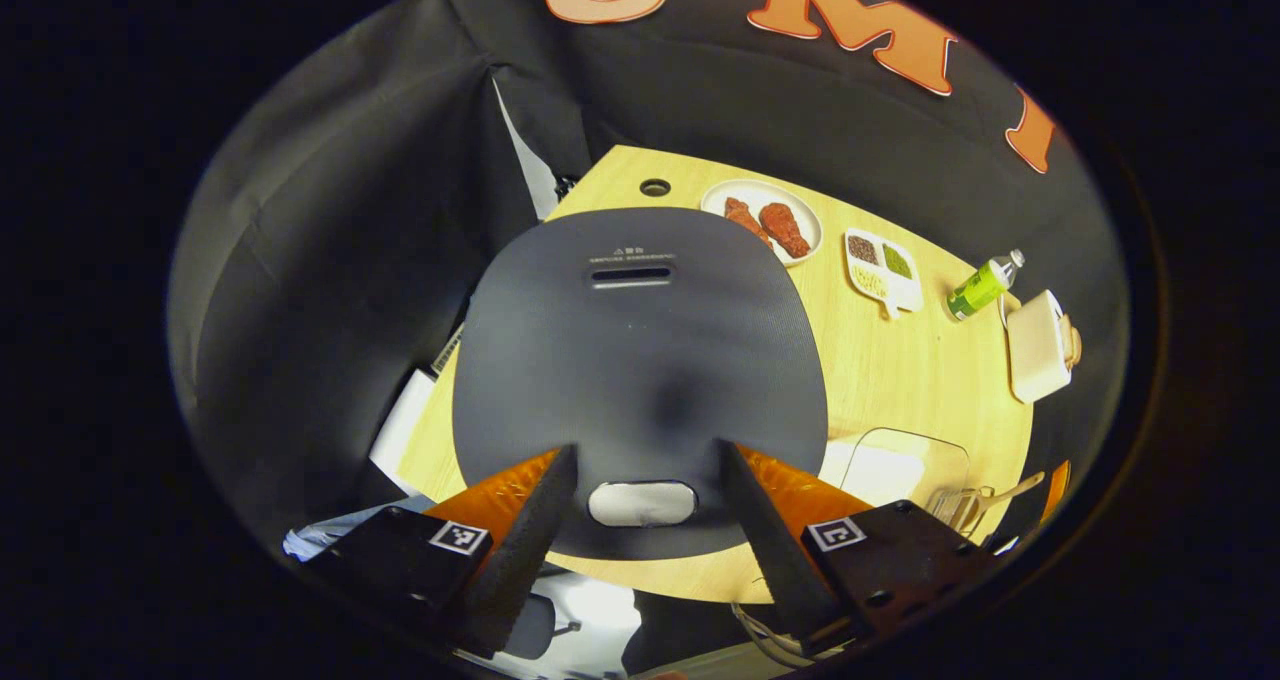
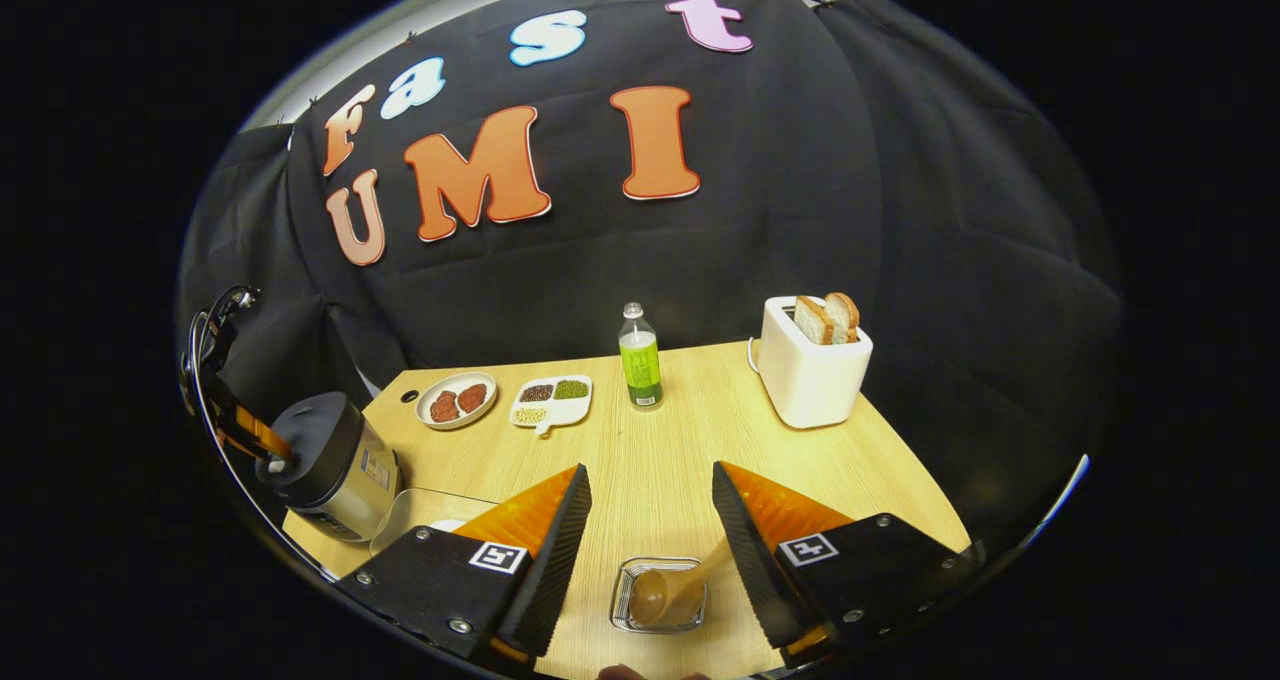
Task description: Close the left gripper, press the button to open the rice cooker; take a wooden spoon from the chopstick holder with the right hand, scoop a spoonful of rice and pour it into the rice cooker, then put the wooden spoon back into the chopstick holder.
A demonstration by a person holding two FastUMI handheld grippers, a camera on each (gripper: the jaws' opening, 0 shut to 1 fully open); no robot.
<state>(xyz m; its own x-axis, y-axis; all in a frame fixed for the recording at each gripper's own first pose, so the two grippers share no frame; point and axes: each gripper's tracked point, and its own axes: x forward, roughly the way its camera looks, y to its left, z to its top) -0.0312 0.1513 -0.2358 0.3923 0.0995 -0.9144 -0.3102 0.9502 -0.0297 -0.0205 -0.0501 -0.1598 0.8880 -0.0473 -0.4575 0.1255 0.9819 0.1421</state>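
Your left gripper (image 1: 645, 450) hangs spread apart over the closed rice cooker (image 1: 640, 360), its button (image 1: 642, 503) unpressed, while your right gripper (image 2: 650, 480), also spread, waits above the wooden spoon (image 2: 660, 592) in the chopstick holder (image 2: 625, 615), so every step remains.

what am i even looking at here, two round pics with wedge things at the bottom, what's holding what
These are two fisheye cameras, each riding on a hand-held two-finger tool that a person carries. The wedges are each tool's own fingers.

The left gripper view looks down on a closed rice cooker; the left tool is open, its fingers either side of the lid button.

The right gripper view looks across the wooden table. The right tool is open above a wire chopstick holder with a wooden spoon in it.

Also on the table: a plate of meat, a divided grain dish, a green bottle and a toaster with bread. Nothing is held.
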